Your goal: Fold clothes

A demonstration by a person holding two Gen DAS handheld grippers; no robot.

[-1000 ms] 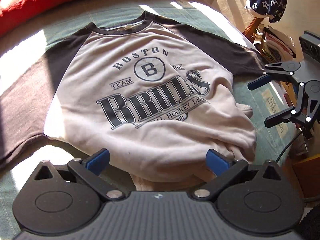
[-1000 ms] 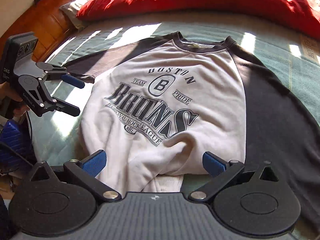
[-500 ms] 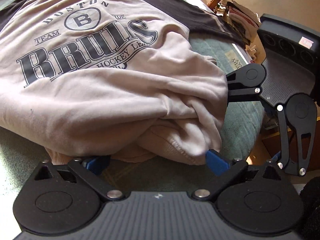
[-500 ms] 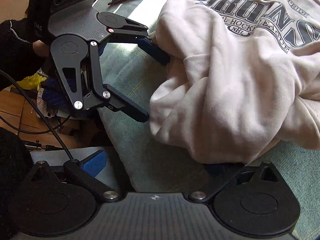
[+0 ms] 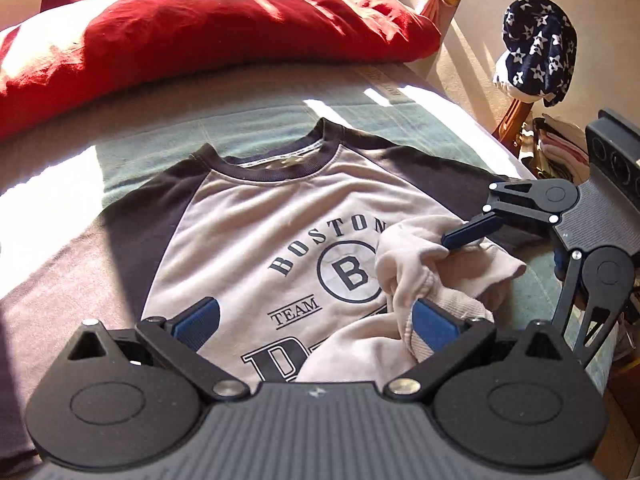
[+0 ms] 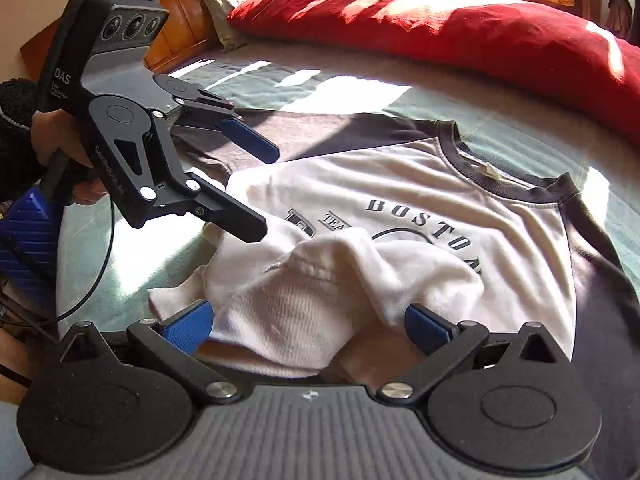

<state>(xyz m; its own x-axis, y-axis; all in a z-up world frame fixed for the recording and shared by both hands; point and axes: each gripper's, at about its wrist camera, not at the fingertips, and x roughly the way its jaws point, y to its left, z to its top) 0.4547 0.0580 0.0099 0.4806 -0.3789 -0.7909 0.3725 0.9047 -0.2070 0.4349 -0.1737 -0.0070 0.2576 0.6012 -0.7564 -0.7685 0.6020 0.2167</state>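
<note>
My left gripper [image 5: 316, 318] and right gripper [image 6: 308, 322], both spread wide, straddle the ribbed hem [image 6: 288, 320] of the soft grey, dark-sleeved sweatshirt [image 5: 256, 232] printed "BOSTON", "TEAM", lying bunched on the green bed [image 5: 240, 120].

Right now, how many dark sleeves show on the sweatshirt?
2. In the left wrist view, the first sleeve spreads flat toward the picture's left edge; the second sleeve runs off to the right. Neither cuff shows there.
</note>
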